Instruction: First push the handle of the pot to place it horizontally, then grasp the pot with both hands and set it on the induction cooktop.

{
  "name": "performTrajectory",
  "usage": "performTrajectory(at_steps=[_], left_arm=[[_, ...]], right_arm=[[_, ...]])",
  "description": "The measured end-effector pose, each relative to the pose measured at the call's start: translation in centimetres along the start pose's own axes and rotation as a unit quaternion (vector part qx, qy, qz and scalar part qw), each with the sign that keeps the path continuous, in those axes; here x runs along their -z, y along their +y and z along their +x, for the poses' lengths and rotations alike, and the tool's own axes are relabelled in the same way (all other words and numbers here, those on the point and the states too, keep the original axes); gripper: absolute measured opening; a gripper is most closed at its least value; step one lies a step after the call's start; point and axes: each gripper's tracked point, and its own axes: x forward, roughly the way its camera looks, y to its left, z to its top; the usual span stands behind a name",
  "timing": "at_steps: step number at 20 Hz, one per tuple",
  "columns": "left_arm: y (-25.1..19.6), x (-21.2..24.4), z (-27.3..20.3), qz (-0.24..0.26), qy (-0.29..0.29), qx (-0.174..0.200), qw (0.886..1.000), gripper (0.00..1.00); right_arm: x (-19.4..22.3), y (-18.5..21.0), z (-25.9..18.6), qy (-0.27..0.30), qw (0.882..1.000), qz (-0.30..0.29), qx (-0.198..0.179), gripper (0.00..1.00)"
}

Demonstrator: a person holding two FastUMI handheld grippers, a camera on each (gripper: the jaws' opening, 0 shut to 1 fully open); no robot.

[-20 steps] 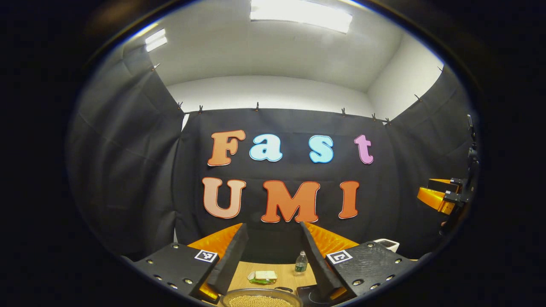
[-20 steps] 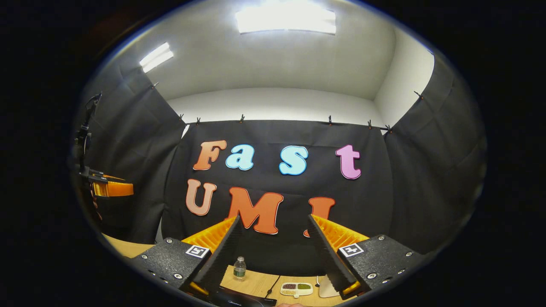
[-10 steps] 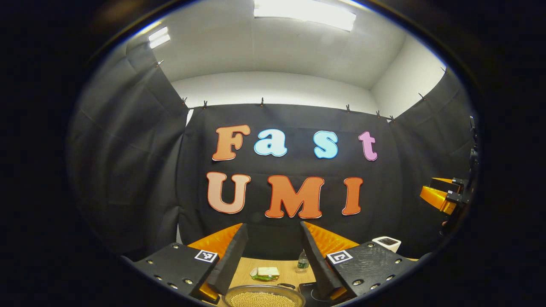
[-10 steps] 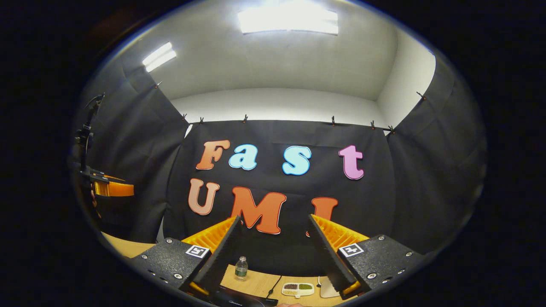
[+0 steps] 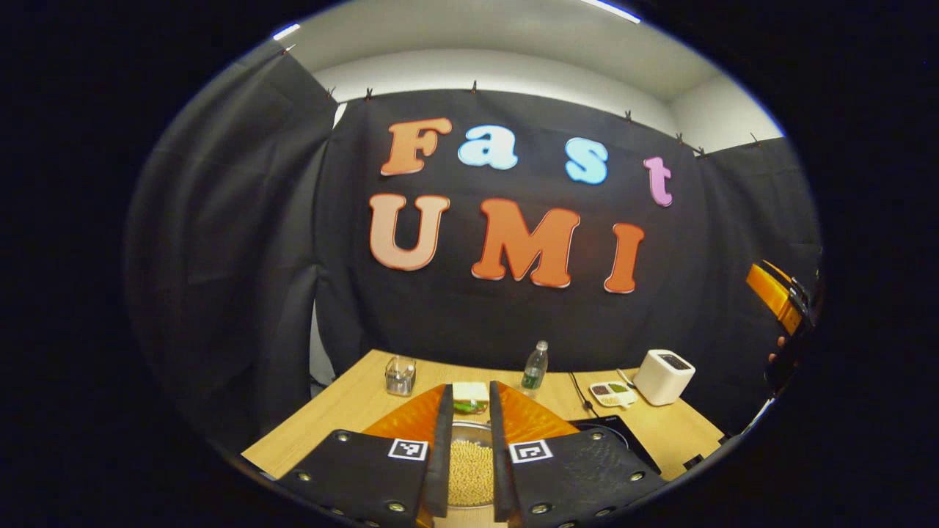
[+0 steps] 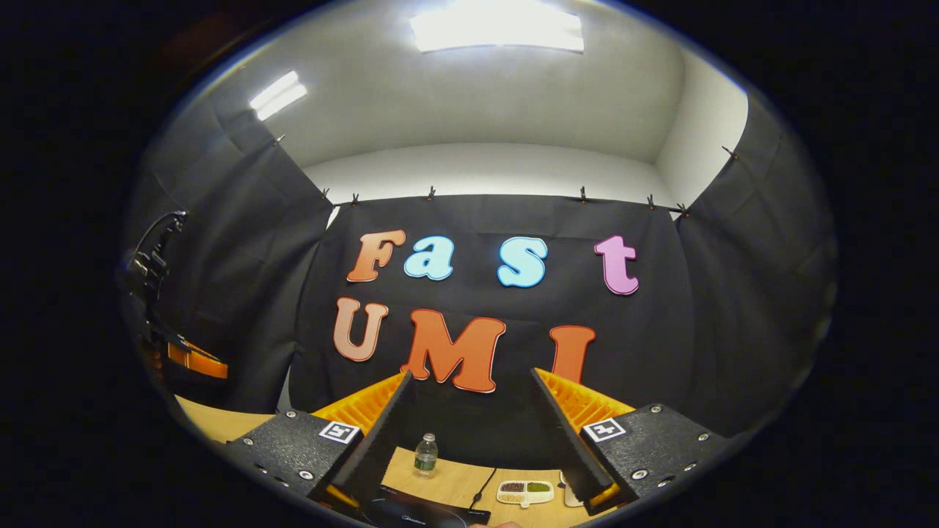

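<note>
In the left gripper view, a glass jar (image 5: 400, 376) stood at the left of the bench (image 5: 345, 407). At bottom centre, the left gripper (image 5: 466, 447) had its 2 fingers nearly closed on nothing, and in the narrow gap lay the pot (image 5: 469, 469) of pale grains. Just right sat the induction cooktop (image 5: 623, 440), with a water bottle (image 5: 535, 365) behind. In the right gripper view, the right gripper (image 6: 469, 433) gaped wide, empty, above what seemed the cooktop's edge.
</note>
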Motion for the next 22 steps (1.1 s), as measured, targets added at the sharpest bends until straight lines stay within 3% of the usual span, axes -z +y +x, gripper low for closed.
performTrajectory(at_steps=[3, 5, 6, 12, 22], left_arm=[[1.3, 4.5, 1.2, -0.035, 0.071, 0.000, 0.997, 0.19], [1.9, 7.4, 1.7, -0.055, 0.117, -0.005, 0.992, 0.09], [1.8, 9.0, 1.6, -0.067, 0.141, -0.005, 0.988, 0.12], [2.7, 16.9, 0.9, -0.114, 0.271, -0.019, 0.956, 0.06], [5.1, 25.1, -1.1, -0.170, 0.397, -0.063, 0.900, 0.06]], right_arm=[[1.4, 0.6, 0.1, 0.011, 1.000, -0.002, -0.005, 0.95], [2.4, 1.1, 0.2, 0.017, 1.000, 0.000, -0.009, 0.95], [2.8, 1.3, 0.3, 0.020, 1.000, 0.000, -0.011, 0.95], [6.2, 2.7, 0.2, 0.042, 0.999, -0.011, -0.020, 0.95], [12.0, 3.9, 1.4, 0.089, 0.996, -0.017, -0.027, 0.94]])
